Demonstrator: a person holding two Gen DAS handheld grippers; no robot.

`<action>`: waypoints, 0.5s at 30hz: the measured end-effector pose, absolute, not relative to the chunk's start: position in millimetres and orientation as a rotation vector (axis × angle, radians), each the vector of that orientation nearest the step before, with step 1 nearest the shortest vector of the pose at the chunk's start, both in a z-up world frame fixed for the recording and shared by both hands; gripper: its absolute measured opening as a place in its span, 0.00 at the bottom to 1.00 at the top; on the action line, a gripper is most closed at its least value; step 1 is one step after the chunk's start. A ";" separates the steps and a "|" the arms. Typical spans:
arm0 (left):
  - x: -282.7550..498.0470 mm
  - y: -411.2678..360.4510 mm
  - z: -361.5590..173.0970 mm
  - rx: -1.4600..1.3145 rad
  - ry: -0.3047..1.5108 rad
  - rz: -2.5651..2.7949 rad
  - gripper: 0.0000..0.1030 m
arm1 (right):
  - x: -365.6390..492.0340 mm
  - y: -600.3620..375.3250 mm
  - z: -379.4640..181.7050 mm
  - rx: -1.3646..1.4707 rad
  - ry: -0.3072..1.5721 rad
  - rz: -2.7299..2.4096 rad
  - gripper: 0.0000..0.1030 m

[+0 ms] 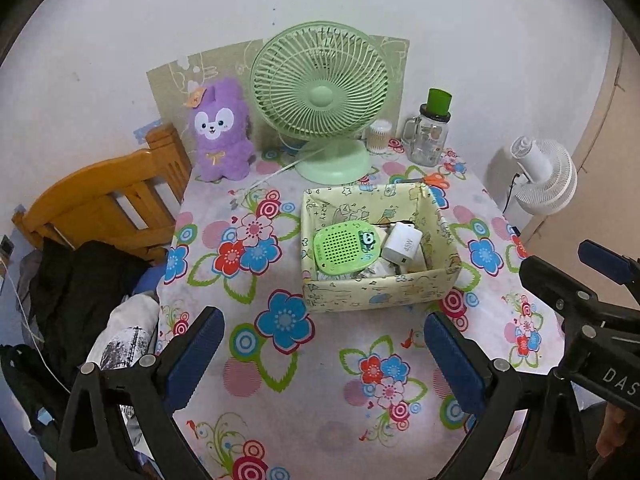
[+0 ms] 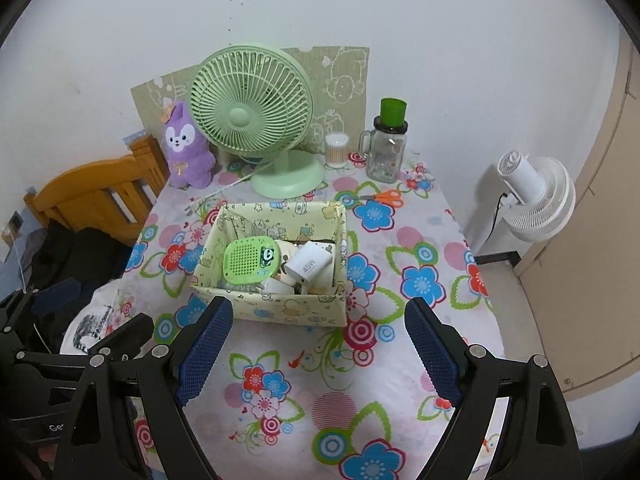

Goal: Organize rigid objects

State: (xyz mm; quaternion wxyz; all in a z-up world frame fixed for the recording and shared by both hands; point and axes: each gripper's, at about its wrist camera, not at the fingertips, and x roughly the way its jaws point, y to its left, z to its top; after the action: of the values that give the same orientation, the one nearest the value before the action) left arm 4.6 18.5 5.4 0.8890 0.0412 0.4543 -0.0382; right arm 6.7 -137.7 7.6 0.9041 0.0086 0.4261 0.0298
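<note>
Orange wood of a chair back (image 1: pixel 100 204) stands at the far left, beside the floral-clothed bench (image 1: pixel 280 380), with dark clothing heaped in front of it. Moving right along the back edge we meet the purple plush toy (image 1: pixel 222 136), the green desk fan (image 1: pixel 320 96), a cotton-swab jar (image 1: pixel 379 136) and a glass mug jar with a green cap (image 1: pixel 430 136); we judge these are kept against the wall to leave the working area free. Orange-handled scissors (image 2: pixel 384 197) lie flat just behind the box, still outside it.

At centre sits the pale yellow paper box (image 1: pixel 360 292), its open top facing up so that items can be dropped in. Inside it, the green perforated speaker (image 1: pixel 346 248) leans on the left half and the white charger (image 1: pixel 402 246) rests tilted against it on the right, over other small white pieces that we cannot identify.

Our left tongs (image 1: pixel 320 364) hang above the bench in front of the box, fingers spread wide with nothing between them. Our right tongs (image 2: pixel 316 350) hover likewise, agape and empty, just short of the box's near wall. A white standing fan (image 2: pixel 532 200) stands off the bench at far right.
</note>
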 end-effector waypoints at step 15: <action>-17.7 7.1 31.6 0.056 0.914 -0.065 1.00 | -16.4 -166.4 28.4 0.050 0.834 0.072 0.91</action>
State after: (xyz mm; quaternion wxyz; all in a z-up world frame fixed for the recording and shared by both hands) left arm -17.7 7.1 31.6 0.8966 0.0270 0.4409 -0.0315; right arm -16.4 -166.4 28.4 0.9134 0.0242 0.4049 0.0349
